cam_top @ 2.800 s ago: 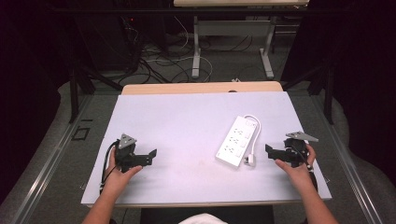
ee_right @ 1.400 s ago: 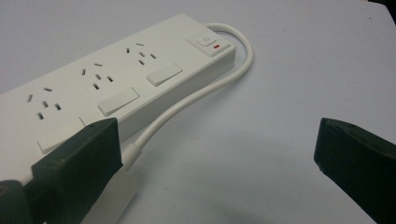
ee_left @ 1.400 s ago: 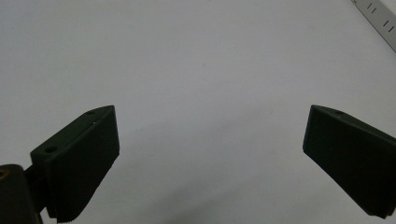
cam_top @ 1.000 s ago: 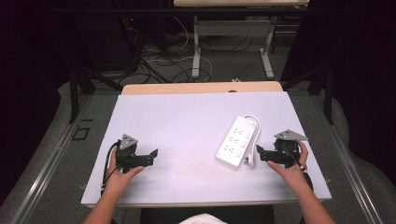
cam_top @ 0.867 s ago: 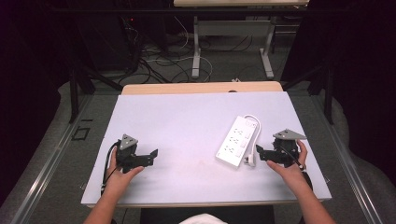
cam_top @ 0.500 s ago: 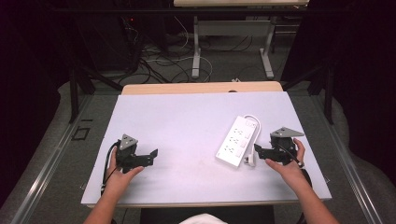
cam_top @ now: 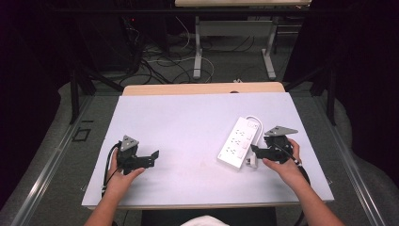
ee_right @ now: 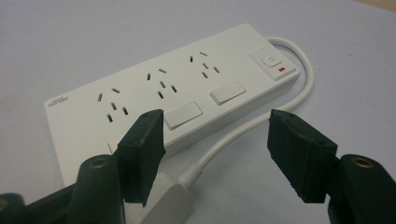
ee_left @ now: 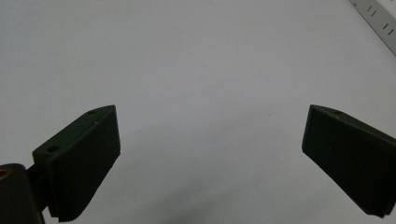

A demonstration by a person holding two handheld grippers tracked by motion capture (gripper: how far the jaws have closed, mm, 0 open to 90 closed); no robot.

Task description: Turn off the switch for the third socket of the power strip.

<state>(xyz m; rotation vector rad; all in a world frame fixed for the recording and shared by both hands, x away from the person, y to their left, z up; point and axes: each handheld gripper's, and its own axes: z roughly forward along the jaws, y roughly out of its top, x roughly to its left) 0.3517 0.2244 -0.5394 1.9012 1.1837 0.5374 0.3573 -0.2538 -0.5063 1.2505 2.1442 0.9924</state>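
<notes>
A white power strip lies slanted on the right half of the white table. Its three socket groups, rocker switches and power button face up. Its white cable loops back to a white plug at the near end. My right gripper sits at that end. In the right gripper view the right gripper straddles the cable and plug; its jaws have just been closing, pads clear of both. My left gripper rests open at the near left, and the left gripper has bare table between its jaws.
A wooden table edge shows behind the white surface. Beyond it, table legs and loose cables lie on a dark floor. A corner of the power strip shows at the top right of the left gripper view.
My right gripper has shifted left toward the near end of the power strip, to its plug. The left gripper and the strip have stayed put.
</notes>
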